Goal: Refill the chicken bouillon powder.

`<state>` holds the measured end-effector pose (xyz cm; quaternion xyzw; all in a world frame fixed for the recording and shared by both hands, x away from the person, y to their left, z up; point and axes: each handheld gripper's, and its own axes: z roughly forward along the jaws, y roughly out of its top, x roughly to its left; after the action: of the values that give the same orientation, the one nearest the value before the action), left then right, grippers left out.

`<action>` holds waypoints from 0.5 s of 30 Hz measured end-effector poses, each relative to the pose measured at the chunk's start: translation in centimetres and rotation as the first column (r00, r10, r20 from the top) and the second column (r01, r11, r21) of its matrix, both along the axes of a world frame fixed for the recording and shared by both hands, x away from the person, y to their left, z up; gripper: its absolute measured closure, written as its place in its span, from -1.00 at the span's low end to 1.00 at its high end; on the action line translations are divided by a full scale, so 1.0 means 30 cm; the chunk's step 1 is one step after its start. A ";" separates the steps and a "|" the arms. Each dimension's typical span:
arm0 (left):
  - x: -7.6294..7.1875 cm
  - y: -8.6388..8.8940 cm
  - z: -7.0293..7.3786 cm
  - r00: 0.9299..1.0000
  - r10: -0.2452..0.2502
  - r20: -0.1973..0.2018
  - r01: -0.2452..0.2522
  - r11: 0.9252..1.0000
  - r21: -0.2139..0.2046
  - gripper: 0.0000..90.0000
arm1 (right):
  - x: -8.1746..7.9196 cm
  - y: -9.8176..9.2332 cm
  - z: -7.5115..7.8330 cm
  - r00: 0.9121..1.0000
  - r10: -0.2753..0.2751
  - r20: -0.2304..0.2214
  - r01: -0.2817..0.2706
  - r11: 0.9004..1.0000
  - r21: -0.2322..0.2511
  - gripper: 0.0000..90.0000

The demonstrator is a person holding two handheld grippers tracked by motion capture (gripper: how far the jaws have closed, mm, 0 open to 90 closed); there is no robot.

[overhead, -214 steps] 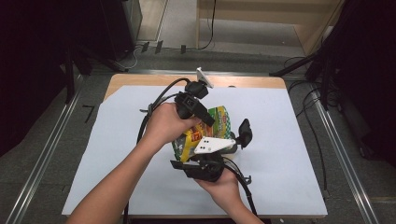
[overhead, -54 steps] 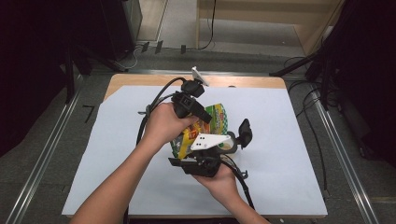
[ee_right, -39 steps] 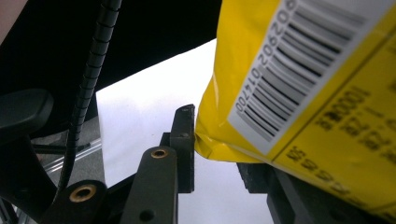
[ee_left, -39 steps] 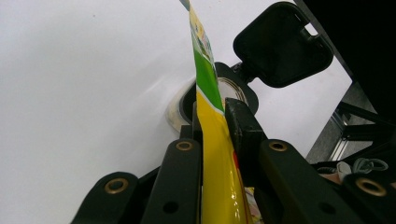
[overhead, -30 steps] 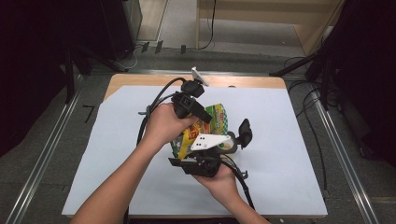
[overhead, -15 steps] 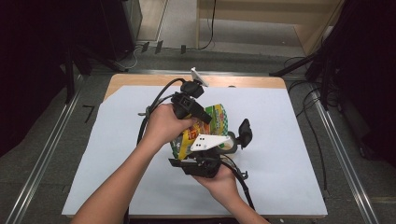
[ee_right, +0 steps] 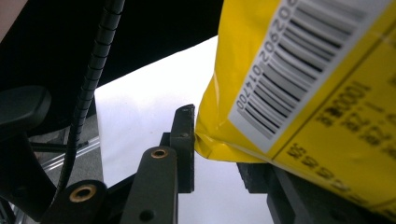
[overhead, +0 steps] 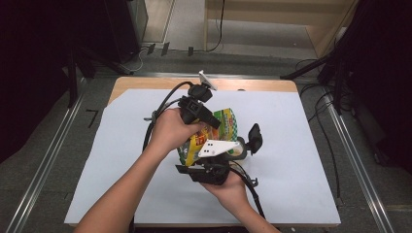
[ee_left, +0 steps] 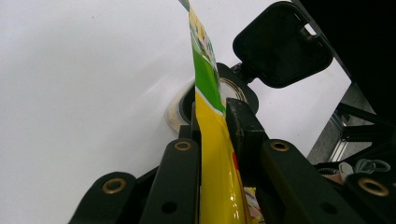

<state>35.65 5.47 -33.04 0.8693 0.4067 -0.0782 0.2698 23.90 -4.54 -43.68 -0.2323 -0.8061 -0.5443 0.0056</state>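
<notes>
Two grippers hold one yellow-and-green snack bag (overhead: 214,135) above the white-covered counter (overhead: 301,160), over a small lidded container (overhead: 241,150). Nothing has shifted over the last seconds: left gripper (ee_left: 212,123) fingers stay clenched on the bag's edge, right gripper (ee_right: 219,140) fingers grasp its lower corner, suggesting a steady pause before pouring or tearing.

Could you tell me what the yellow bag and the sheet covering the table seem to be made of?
The yellow bag looks like glossy printed plastic film: it shines, creases softly, and carries a printed barcode. The white sheet looks like matte paper or thin plastic, flat and glare-free; which one is unclear. The bare table edge looks like light wood.
</notes>
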 end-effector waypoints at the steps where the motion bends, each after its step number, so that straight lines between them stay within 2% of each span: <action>1: 0.000 0.000 0.000 1.000 -0.002 0.001 0.002 1.000 -0.001 0.83 | 0.000 0.000 0.000 1.000 0.000 0.001 0.000 1.000 0.000 0.60; 15: -0.004 0.002 0.002 1.000 0.002 0.001 -0.002 1.000 0.002 0.83 | -0.002 0.002 0.000 1.000 0.002 0.002 -0.002 1.000 -0.001 0.60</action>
<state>35.53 5.52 -32.99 0.8692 0.4073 -0.0771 0.2695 23.84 -4.47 -43.67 -0.2308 -0.8067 -0.5439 0.0053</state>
